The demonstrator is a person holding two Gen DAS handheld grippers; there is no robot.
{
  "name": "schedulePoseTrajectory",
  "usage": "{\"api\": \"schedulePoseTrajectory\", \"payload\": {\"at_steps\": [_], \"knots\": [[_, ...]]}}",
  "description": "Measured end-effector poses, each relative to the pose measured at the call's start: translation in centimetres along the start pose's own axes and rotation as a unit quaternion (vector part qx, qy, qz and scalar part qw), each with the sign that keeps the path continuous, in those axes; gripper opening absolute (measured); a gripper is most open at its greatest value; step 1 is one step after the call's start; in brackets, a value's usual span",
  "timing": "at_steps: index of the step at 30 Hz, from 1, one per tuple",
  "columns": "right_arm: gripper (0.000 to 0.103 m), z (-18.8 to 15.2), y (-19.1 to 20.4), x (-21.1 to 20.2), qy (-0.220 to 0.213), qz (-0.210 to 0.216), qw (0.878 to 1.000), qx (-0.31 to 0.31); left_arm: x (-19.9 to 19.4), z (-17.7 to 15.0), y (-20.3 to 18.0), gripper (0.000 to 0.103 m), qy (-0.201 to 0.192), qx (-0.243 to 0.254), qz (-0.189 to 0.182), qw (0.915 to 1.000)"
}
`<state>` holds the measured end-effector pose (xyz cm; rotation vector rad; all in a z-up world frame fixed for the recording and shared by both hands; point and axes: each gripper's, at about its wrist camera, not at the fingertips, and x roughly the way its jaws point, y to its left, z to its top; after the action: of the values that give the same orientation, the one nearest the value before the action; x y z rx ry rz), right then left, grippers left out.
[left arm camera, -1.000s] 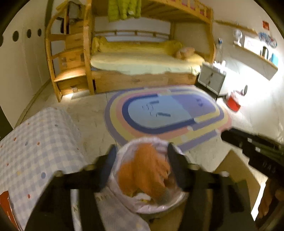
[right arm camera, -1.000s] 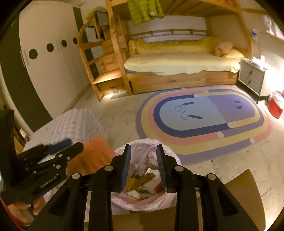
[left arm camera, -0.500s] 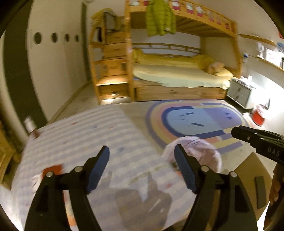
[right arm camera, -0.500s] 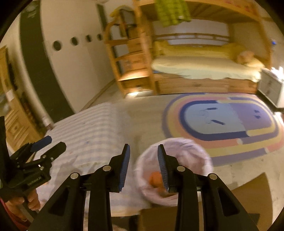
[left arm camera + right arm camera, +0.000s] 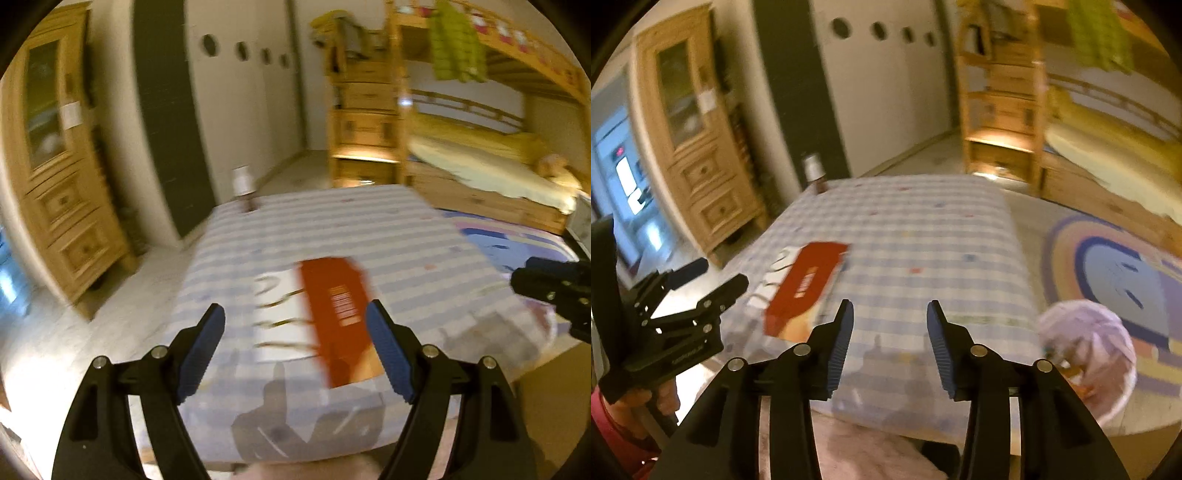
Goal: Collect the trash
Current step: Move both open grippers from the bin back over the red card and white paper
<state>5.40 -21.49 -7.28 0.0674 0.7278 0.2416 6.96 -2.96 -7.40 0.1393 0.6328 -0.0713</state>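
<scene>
A flat red package (image 5: 336, 306) with a white printed part lies on the checked tablecloth (image 5: 332, 229). My left gripper (image 5: 294, 310) hovers over the near side of it, jaws wide open, nothing gripped. The right wrist view shows the same red package (image 5: 809, 284) at left, with the left gripper (image 5: 722, 273) beside it. My right gripper (image 5: 890, 306) is over bare cloth right of the package, its jaws opening and empty. The right gripper (image 5: 554, 291) enters the left wrist view from the right edge. A bin lined with a pale trash bag (image 5: 1086, 350) stands on the floor off the table's right side.
A small bottle (image 5: 814, 173) stands at the table's far left corner. A wooden cabinet (image 5: 62, 206) lines the left wall, and a bunk bed (image 5: 480, 170) with steps stands at the back right. A striped oval rug (image 5: 1115, 266) covers the floor beyond the bin.
Both views have swung left, from the trash bag to the table. The orange item between the left jaws is gone, and it now lies in the bag. Both pairs of jaws have spread wider.
</scene>
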Motion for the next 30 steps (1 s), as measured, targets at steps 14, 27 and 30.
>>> {"api": "schedulePoseTrajectory", "payload": {"at_steps": [14,27,30], "knots": [[0.089,0.0,9.9,7.3,0.049,-0.005,0.995,-0.088,1.0,-3.9,9.5,0.083,0.033,-0.079,0.065,0.9942],[0.09,-0.8,9.8,11.1,0.097,-0.039,0.991,-0.079,3.1,-3.8,8.7,0.083,0.043,-0.076,0.023,0.9959],[0.089,-0.7,9.0,11.4,0.104,-0.051,0.991,-0.068,4.7,-3.0,8.0,0.083,0.05,-0.072,-0.003,0.9961]]}}
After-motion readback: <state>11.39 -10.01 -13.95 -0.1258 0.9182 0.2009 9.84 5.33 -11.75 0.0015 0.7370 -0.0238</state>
